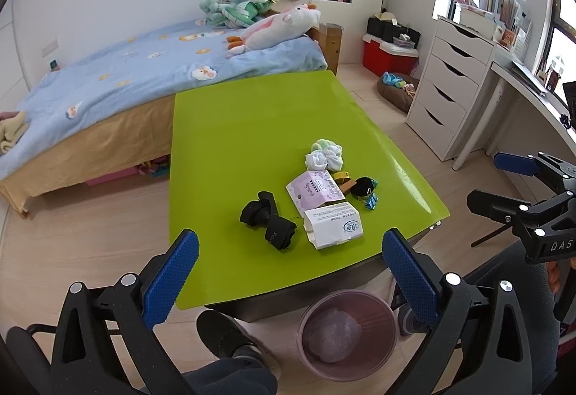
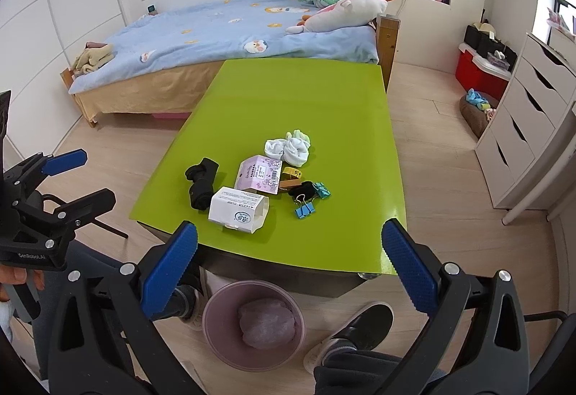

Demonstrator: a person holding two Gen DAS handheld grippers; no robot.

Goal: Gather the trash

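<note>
On the green table (image 1: 234, 128) (image 2: 288, 100) lie a white carton (image 1: 333, 224) (image 2: 239, 209), a pink packet (image 1: 315, 191) (image 2: 259, 173), black rolled socks (image 1: 268, 218) (image 2: 201, 184), white socks (image 1: 325, 154) (image 2: 289, 146), a yellow tape roll (image 2: 293, 173), and blue binder clips (image 1: 370, 200) (image 2: 306, 208). A pink trash bin (image 1: 347, 334) (image 2: 253, 325) stands on the floor below the table's near edge. My left gripper (image 1: 288, 272) and right gripper (image 2: 288, 269) are both open and empty, held above the near edge.
A bed (image 1: 144, 71) with plush toys stands behind the table. White drawers (image 1: 450, 82) and a red box (image 1: 388, 57) are at the right. The person's shoes (image 1: 230, 337) (image 2: 356, 330) rest beside the bin.
</note>
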